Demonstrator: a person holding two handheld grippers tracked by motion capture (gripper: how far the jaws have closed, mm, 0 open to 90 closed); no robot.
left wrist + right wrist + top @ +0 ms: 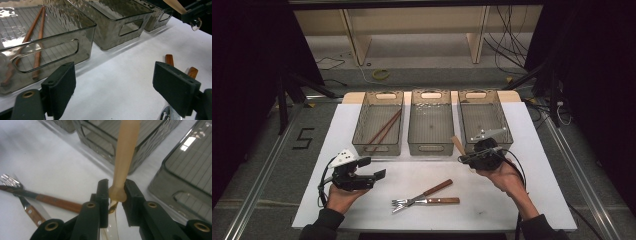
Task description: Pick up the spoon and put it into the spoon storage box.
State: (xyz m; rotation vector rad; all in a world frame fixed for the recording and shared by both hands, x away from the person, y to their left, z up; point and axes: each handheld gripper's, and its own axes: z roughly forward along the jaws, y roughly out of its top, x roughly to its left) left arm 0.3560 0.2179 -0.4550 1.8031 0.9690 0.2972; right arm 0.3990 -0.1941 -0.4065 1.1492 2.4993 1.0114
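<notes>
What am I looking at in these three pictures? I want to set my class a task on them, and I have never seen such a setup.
There is no machine here: a person holds a hand tool with two black jaws in each hand. One picture looks down from above the table; the other two come from a small camera riding on each tool, looking along its jaws.

On the white table stand three clear bins in a row. The left bin holds two chopsticks; I cannot tell what lies in the other two. Two forks with wooden handles lie crossed near the person.

The left tool is open and holds nothing. The right tool is shut on a utensil with a pale wooden handle, lifted near the right bin.
</notes>
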